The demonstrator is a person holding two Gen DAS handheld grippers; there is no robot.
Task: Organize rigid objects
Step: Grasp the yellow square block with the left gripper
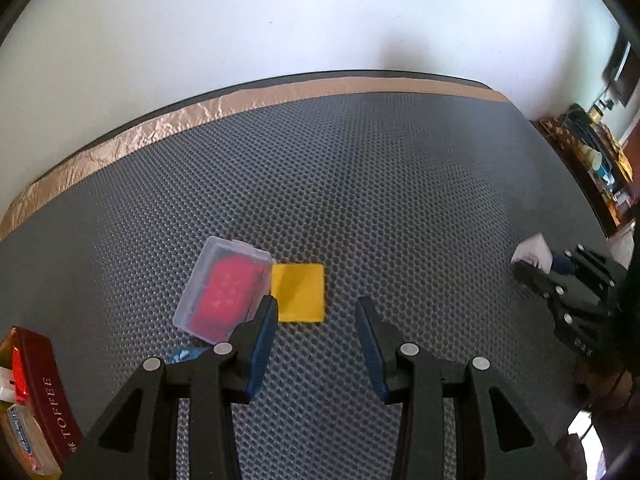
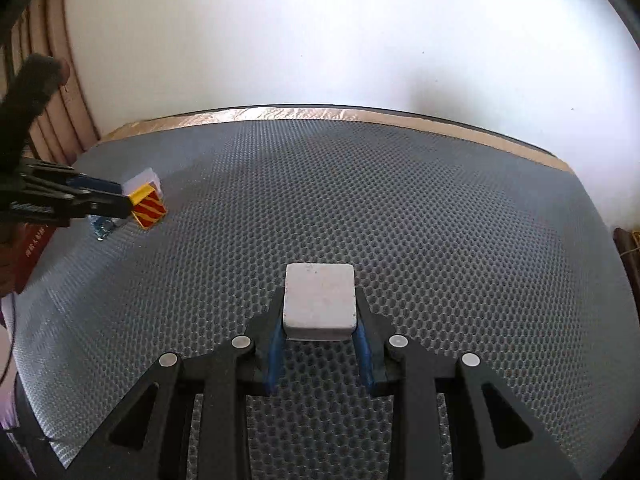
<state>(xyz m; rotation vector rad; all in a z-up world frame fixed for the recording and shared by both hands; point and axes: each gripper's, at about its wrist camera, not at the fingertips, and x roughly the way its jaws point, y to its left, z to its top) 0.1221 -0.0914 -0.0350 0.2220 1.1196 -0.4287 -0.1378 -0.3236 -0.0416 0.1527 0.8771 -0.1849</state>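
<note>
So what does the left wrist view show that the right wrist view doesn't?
Only the left wrist view shows the clear case holding something red and the toffee box at the table's left edge. Only the right wrist view shows the striped side of the yellow cube and the whole white block. Both show the cube, the mat, the open left gripper, and the right gripper shut on the white block.
</note>
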